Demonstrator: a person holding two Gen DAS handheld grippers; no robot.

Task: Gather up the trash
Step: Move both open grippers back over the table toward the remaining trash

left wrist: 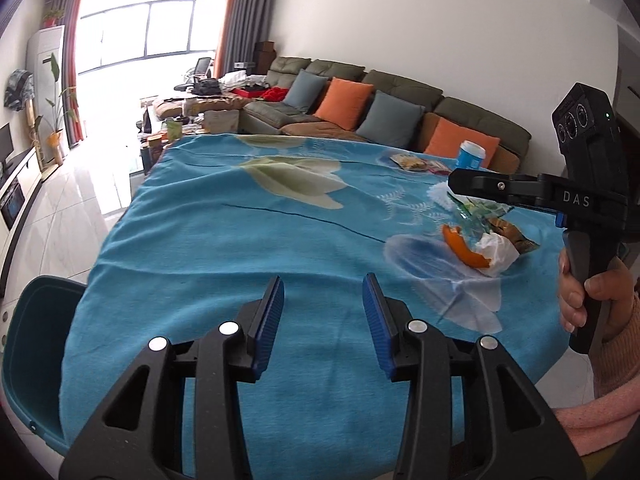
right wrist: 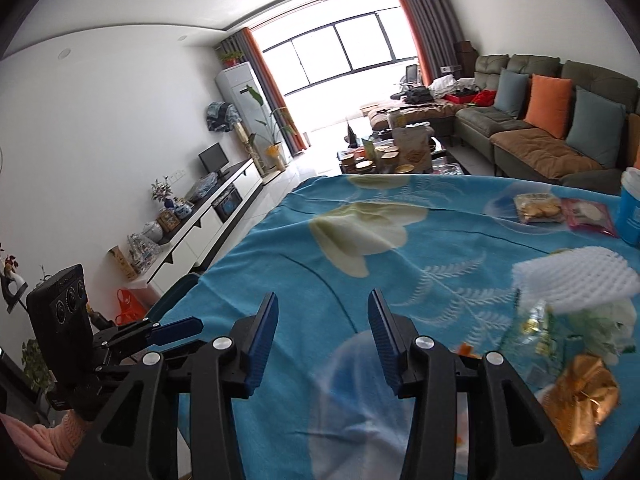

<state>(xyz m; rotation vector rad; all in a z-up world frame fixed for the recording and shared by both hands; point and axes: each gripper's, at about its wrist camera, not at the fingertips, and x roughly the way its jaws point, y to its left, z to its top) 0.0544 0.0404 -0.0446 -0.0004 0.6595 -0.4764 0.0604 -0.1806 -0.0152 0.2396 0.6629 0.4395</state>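
Where the blue flowered cloth (left wrist: 224,240) covers the bench, both claws hover partly open with nothing between their pads: the left claw (left wrist: 323,308) near the cloth's front edge, the right claw (right wrist: 323,320) beside a trash pile. That pile, orange peel (left wrist: 464,246), white tissue (left wrist: 500,254), gold wrapper (right wrist: 580,394) and foam net (right wrist: 576,276), lies on the cloth. Beyond the cloth stand a crowded coffee table (right wrist: 396,156), a green sofa (left wrist: 360,92) and a bright window (right wrist: 344,48).

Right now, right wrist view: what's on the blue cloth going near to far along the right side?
Crumpled gold foil wrapper → white foam fruit net → clear packet of biscuits and pink packet, side by side near the far edge.
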